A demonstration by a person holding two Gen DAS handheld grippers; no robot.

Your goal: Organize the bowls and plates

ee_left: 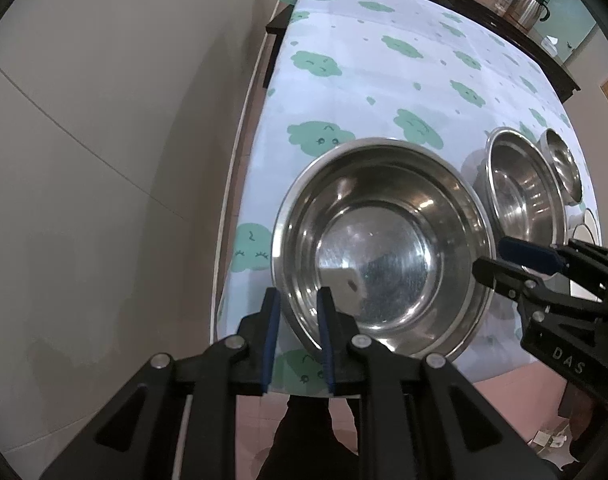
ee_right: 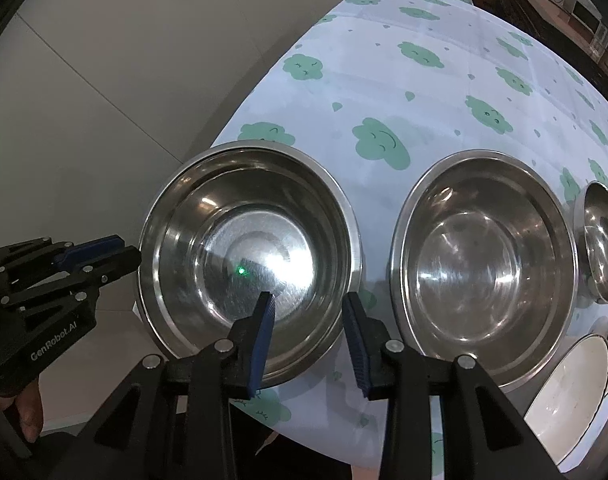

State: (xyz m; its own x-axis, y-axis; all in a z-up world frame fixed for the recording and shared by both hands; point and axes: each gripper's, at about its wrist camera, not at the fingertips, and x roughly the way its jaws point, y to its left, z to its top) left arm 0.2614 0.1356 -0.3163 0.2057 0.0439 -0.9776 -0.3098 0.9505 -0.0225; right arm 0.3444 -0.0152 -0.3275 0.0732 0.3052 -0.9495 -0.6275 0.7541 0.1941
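A large steel bowl [ee_left: 383, 248] [ee_right: 248, 256] sits upright at the near left corner of the table. My left gripper [ee_left: 298, 320] straddles its near left rim; the pads stand a little apart and do not press the metal. My right gripper [ee_right: 307, 320] straddles the bowl's right rim with a wide gap, open. Each gripper shows in the other view: the right gripper [ee_left: 483, 264] at the bowl's right side, the left gripper [ee_right: 136, 256] at its left side. To the right stand a medium steel bowl [ee_right: 483, 264] [ee_left: 523, 196] and a small steel bowl [ee_right: 601, 240] [ee_left: 563, 164].
White plates [ee_right: 571, 392] [ee_left: 585, 228] lie at the near right. The table wears a pale cloth with green clouds [ee_left: 383, 80] [ee_right: 423, 92]. A wall runs close along its left edge. A kettle [ee_left: 527, 4] stands on a dark counter behind. A person's hand [ee_right: 28, 412] holds the left gripper.
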